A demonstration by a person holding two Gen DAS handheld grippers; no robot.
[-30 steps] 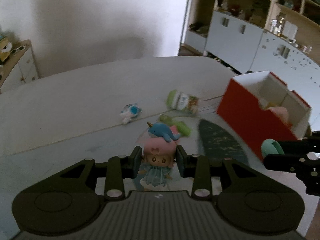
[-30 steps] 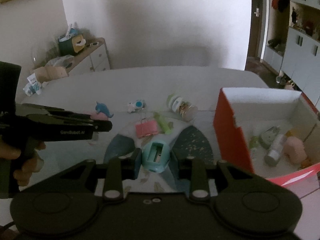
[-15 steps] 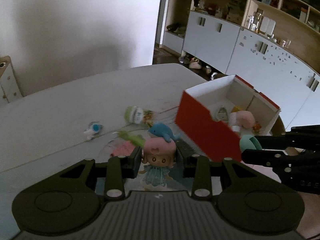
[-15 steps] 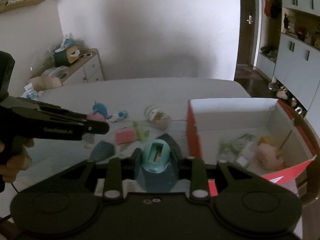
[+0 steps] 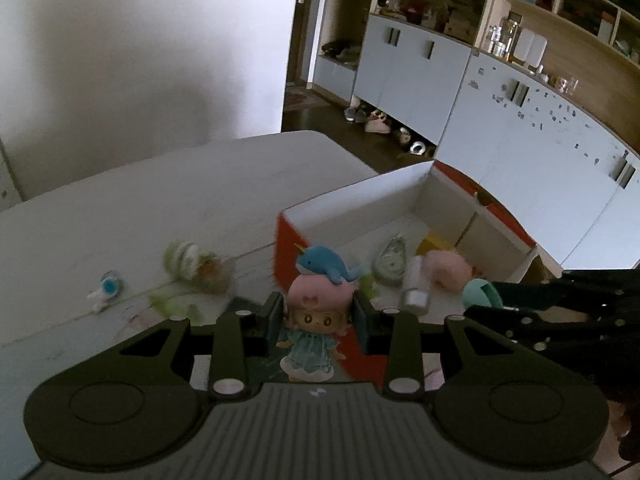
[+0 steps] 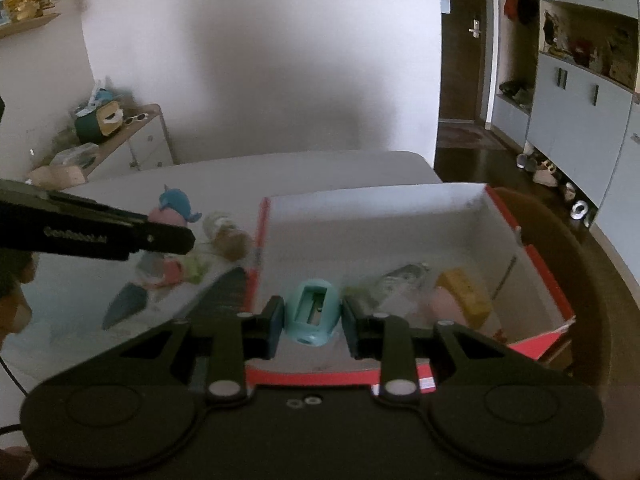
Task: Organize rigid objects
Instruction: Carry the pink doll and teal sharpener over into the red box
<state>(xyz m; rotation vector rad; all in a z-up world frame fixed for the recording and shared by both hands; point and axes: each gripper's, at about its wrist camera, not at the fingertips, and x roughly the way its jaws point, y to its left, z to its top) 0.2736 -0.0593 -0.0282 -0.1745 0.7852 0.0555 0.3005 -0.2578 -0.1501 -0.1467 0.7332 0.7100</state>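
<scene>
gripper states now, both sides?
Left gripper: closed on the doll figurine.
Right gripper: closed on the teal pencil sharpener.

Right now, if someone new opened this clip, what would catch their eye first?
Most likely the pink-haired doll with a blue whale on its head, clamped in the left gripper at the centre of the left wrist view. Next, the teal pencil sharpener gripped by the right gripper, poised above the red-and-white box, which already holds several toys. A few blurred items lie on the table to the box's left.
</scene>
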